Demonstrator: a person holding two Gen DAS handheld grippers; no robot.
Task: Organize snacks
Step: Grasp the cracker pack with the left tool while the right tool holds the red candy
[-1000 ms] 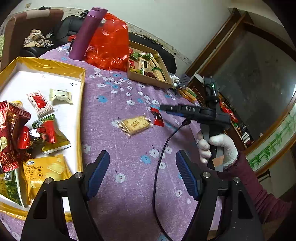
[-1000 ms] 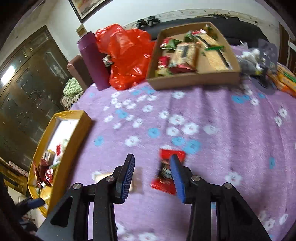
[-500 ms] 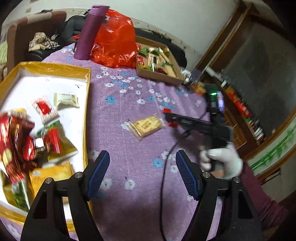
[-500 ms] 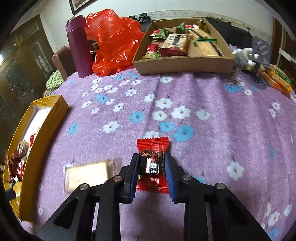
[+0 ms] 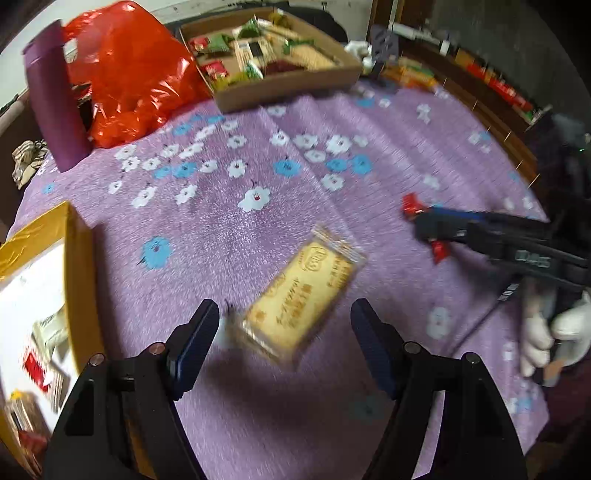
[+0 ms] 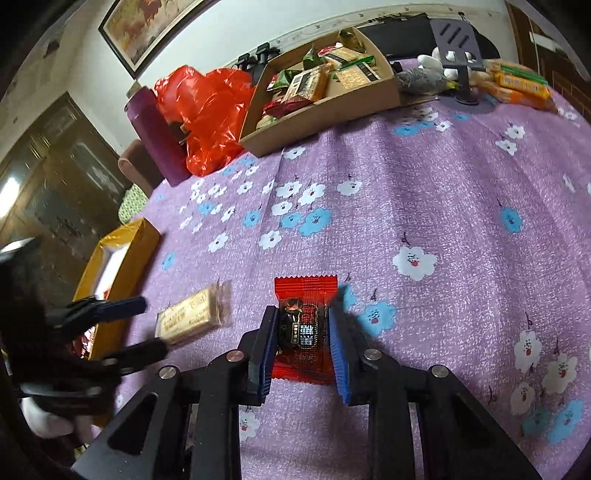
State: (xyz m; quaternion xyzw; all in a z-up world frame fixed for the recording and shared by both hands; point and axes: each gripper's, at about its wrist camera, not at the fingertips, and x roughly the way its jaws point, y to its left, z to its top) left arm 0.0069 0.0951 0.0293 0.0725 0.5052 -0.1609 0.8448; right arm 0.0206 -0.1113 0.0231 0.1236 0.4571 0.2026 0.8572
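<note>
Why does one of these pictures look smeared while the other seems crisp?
Left wrist view: motion blur smears the yellow cracker packet, the gold tray and the cardboard box; only the left tool stays crisp. Right wrist view: the red candy wrapper between the right tool fingers is sharp; the fisheye lens bends the tablecloth.

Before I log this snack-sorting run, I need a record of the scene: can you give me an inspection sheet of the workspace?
Surface: purple flowered tablecloth.
Job's things: red foil candy packet and clear-wrapped yellow cracker pack lie on the cloth; gold-rimmed white tray and brown cardboard box hold snacks.
Clutter: red plastic bag, purple cylindrical bottle.
Grippers: right gripper shut on the packet; left gripper open, straddling the cracker pack's near end.
Cables: black cable under the right gripper.
Surroundings: framed picture, dark wooden cabinet.
</note>
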